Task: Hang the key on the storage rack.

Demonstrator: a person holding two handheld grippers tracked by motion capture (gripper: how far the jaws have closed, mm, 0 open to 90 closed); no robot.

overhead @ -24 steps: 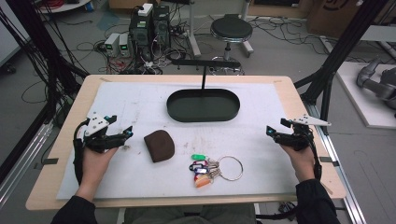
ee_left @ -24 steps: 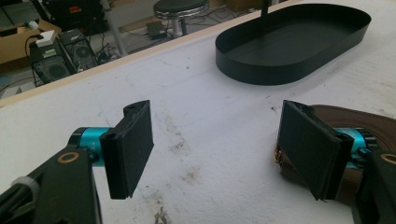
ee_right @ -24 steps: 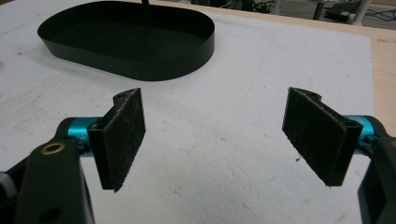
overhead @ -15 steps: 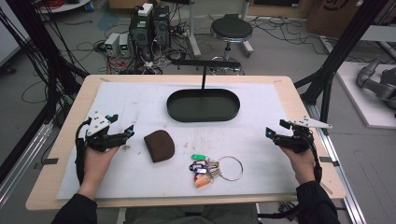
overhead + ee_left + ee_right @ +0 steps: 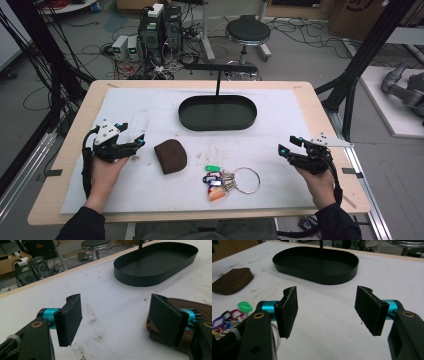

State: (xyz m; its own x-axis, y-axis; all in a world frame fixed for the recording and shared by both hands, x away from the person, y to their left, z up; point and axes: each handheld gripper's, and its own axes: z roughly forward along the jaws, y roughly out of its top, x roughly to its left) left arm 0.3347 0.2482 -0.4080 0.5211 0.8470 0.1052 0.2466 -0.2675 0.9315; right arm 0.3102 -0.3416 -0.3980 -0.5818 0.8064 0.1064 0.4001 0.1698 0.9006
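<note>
A brown leather pouch [image 5: 170,156] lies on the white mat left of centre, also showing behind the right jaw in the left gripper view [image 5: 192,305] and far left in the right gripper view [image 5: 233,280]. A bunch of keys with coloured tags [image 5: 223,179] lies in front of the middle, its tags [image 5: 229,315] low left in the right gripper view. A black oval tray [image 5: 217,112] [image 5: 155,262] [image 5: 317,262] stands at the back. My left gripper [image 5: 133,141] [image 5: 116,321] is open just left of the pouch. My right gripper [image 5: 291,145] [image 5: 327,313] is open at the mat's right, nothing between its jaws.
A thin black post [image 5: 218,82] with a crossbar rises from the tray's back rim. The white mat [image 5: 150,107] covers most of the wooden table [image 5: 75,125]. Behind the table are a stool [image 5: 247,31], computer boxes and cables on the floor.
</note>
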